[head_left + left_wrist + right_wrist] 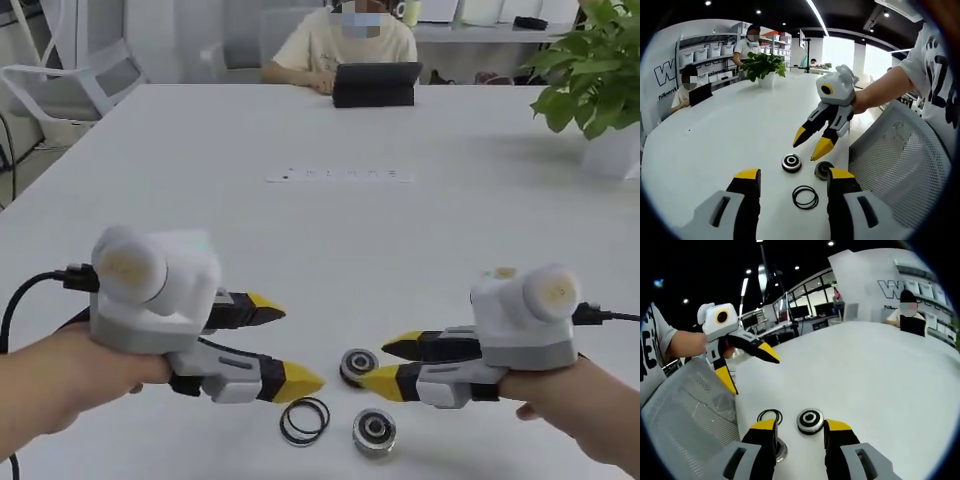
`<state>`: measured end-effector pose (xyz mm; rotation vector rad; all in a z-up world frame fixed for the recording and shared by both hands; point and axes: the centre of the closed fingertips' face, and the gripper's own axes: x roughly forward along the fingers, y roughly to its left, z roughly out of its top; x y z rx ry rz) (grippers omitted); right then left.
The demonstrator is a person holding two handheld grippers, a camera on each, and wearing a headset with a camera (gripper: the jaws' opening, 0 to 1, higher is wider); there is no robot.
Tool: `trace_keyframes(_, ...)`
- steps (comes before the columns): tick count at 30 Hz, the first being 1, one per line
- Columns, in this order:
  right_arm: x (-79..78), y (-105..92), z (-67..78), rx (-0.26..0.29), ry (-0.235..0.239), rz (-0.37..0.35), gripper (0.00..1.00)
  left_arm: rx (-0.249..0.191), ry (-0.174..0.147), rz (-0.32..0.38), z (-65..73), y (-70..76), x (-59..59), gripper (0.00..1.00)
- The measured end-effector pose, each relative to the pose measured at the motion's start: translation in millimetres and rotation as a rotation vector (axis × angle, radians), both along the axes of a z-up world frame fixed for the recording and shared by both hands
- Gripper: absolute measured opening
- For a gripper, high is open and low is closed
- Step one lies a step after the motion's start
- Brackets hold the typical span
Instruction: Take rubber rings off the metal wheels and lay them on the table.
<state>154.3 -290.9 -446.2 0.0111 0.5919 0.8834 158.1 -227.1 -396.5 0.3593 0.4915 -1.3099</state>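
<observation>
White table (430, 240), loose black rubber rings (304, 420) lying flat on it, nearer metal wheel (374, 432) just beside them, farther metal wheel (356, 364) at the right gripper (376, 363) tips, left gripper (290, 342) hovering opposite, both sets of fingers spread apart, grasping nothing

Two small round metal wheels lie flat on the white table (420, 230), close together but apart. The farther wheel (355, 363) has a dark outer band around a bright hub with a dark centre. The nearer wheel (374, 432) looks silver at its rim, with a dark inner ring. Just beside the nearer wheel lie thin black rubber rings (304, 420), loose and overlapping in one flat little pile on the table.
</observation>
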Motion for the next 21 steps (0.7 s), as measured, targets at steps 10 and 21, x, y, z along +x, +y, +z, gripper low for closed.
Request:
trace_keyframes(10,0.5,-8.2,-12.3,-0.025,-0.003,-0.017,0.33,0.003,0.023,0.004,-9.4,-11.8,6.6,0.48)
trace_keyframes(21,3.0,-14.4,-22.2,-0.045,-0.016,-0.027,0.29,0.031,0.038,-0.007,-25.0,-21.0,8.7,0.45)
